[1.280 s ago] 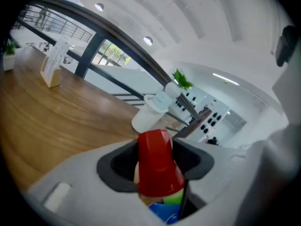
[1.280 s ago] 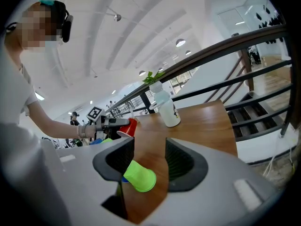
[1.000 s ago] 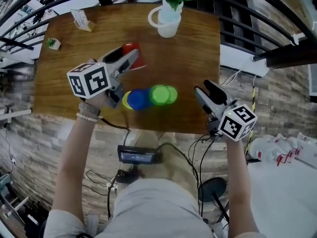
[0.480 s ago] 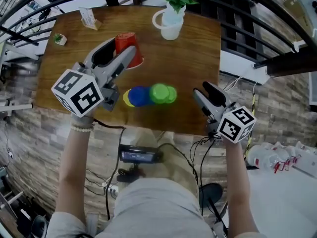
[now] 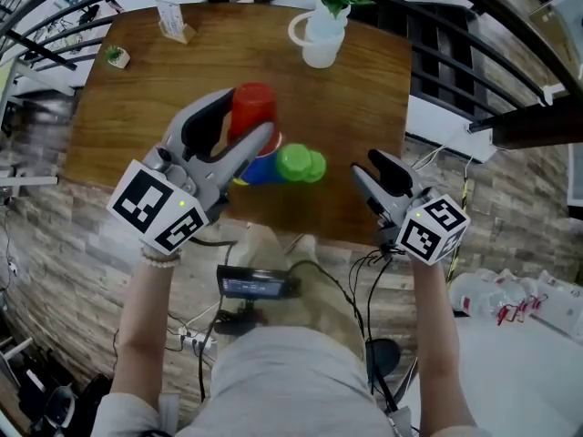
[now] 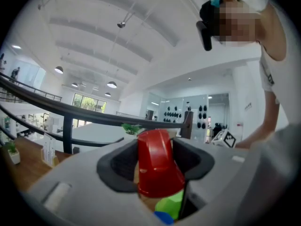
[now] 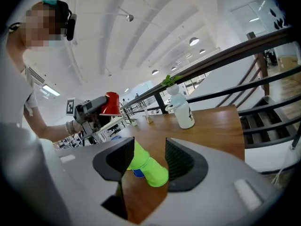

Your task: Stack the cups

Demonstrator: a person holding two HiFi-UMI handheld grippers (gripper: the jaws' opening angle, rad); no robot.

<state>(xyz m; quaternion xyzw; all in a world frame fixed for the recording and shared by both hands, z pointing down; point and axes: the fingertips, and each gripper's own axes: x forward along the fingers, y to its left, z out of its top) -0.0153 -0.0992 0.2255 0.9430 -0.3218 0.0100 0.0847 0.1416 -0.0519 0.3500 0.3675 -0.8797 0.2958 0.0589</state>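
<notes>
The left gripper (image 5: 241,121) is clenching its jaws on the red cup (image 5: 255,106) and holding it mouth-down in the air, near the middle of the head view. In that frame it is showing just above the blue cup (image 5: 261,169) and the green cups (image 5: 299,166). The green cups are lying on their sides on the bench (image 5: 137,107), one nested in the other, with the blue cup right beside them on their left. The right gripper (image 5: 369,167) is hovering at the lower right by the bench's near edge, its jaws standing apart and grasping nothing. A white jug (image 5: 321,39) holding a plant is standing at the upper middle.
</notes>
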